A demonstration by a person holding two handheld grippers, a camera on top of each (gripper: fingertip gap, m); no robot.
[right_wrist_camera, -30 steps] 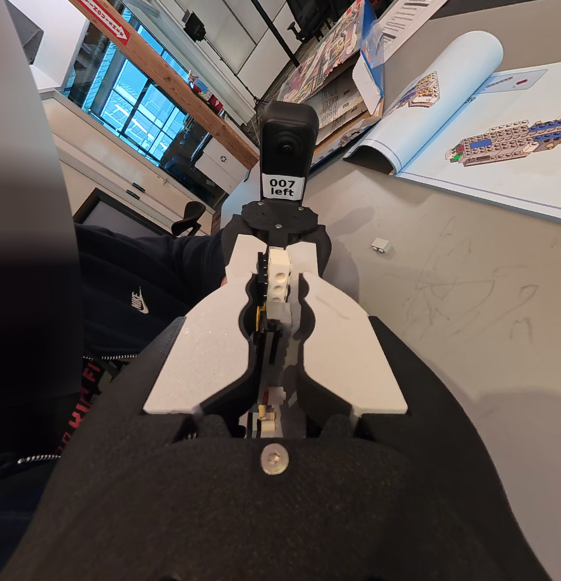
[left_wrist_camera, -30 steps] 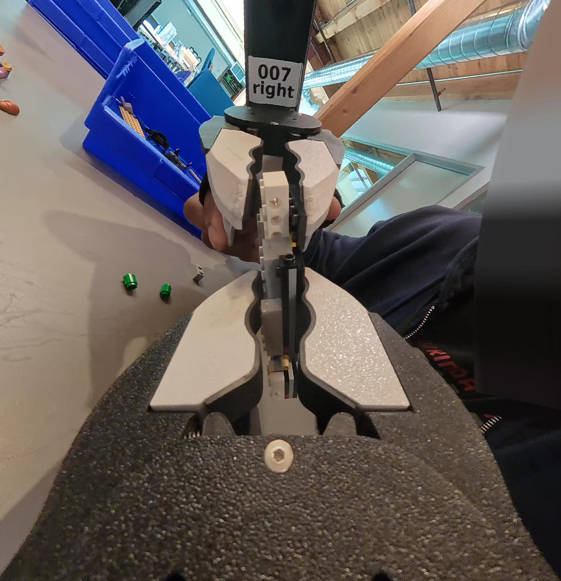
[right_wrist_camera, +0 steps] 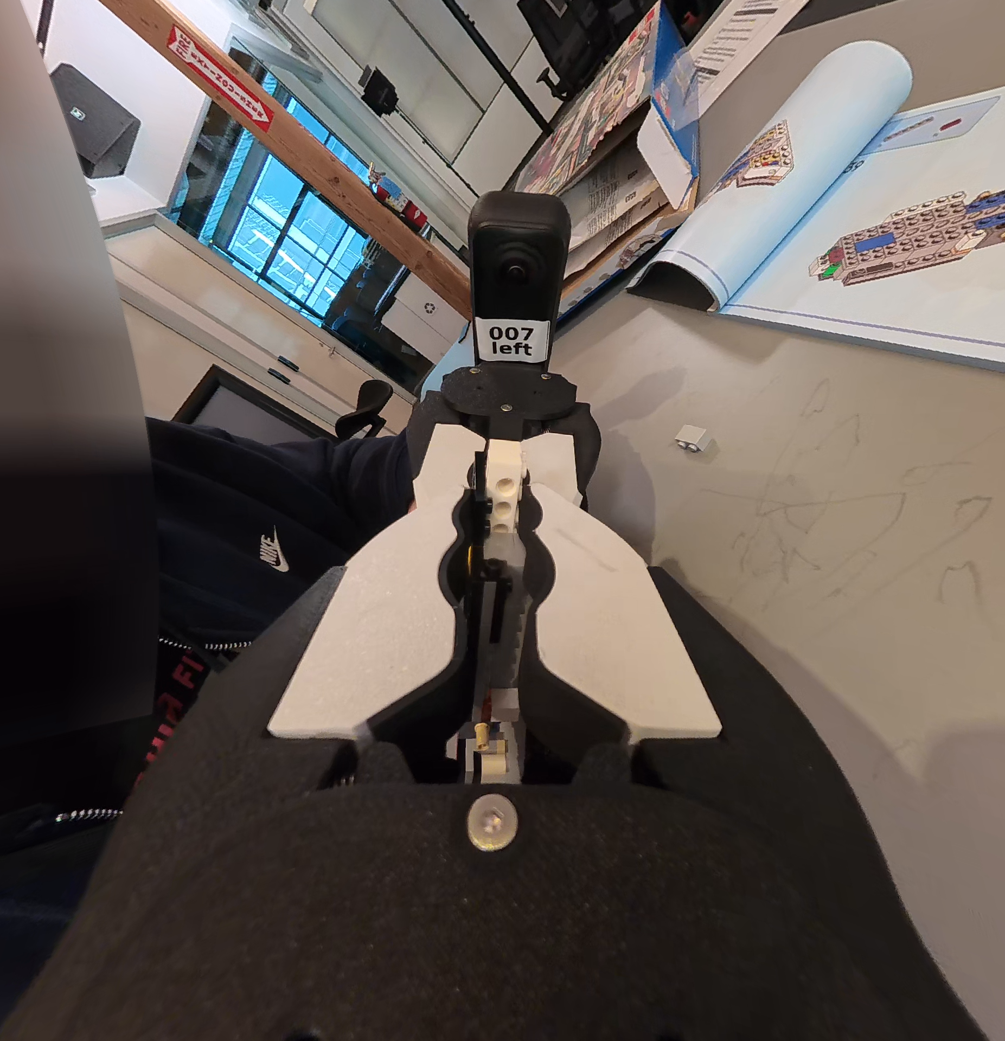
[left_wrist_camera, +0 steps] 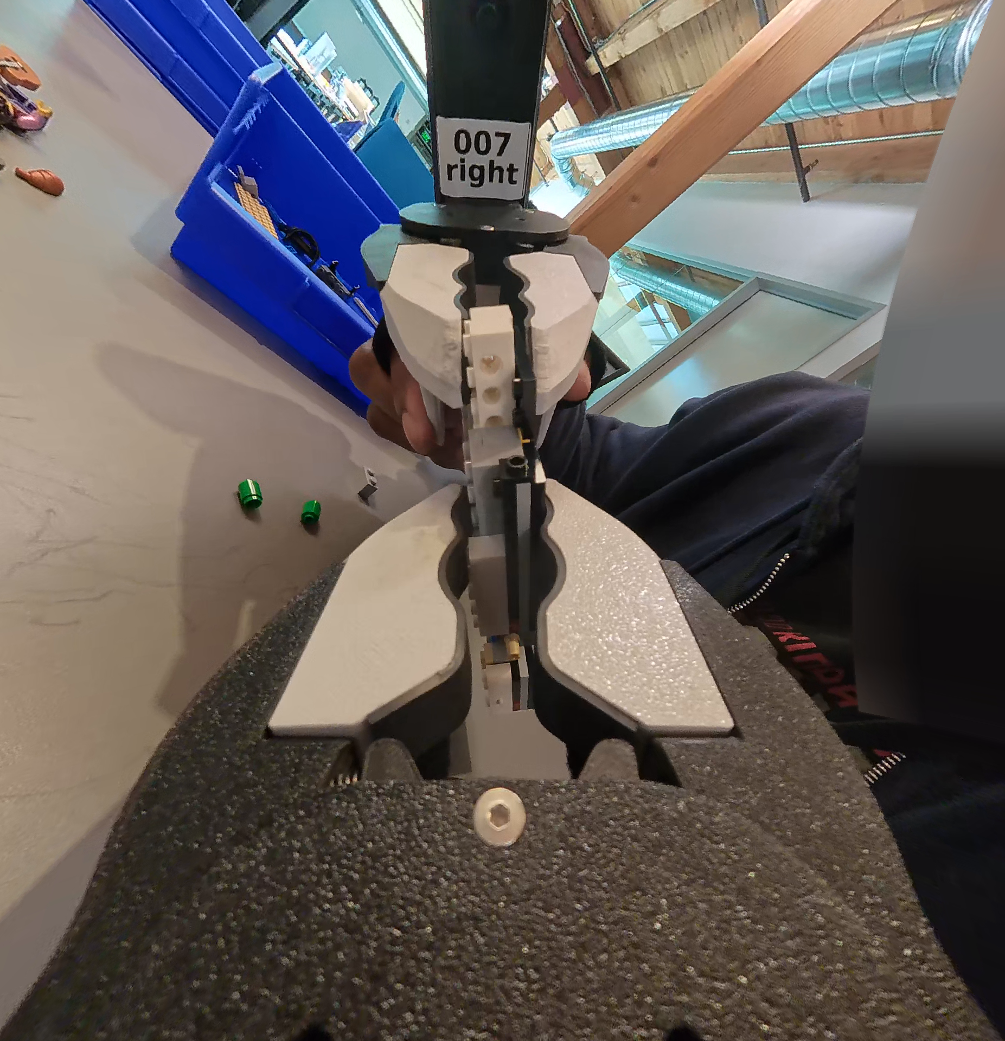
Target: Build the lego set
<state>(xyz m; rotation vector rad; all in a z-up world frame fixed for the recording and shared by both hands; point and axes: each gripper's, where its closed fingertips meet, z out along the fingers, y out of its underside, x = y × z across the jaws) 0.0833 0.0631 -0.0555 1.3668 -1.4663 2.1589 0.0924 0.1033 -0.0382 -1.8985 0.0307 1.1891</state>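
Plastic, stiff and light: my left jaws (left_wrist_camera: 503,501) and right jaws (right_wrist_camera: 497,510) are both clamped on one long brick assembly (left_wrist_camera: 491,394), held between them above the table (left_wrist_camera: 94,394). I judge its pressed joints fragile under bending, so flat sides near each end are the safest holds.

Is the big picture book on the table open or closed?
Open. The instruction book lies spread on the table, one page curled over, another flat and showing a drawing of a brick model.
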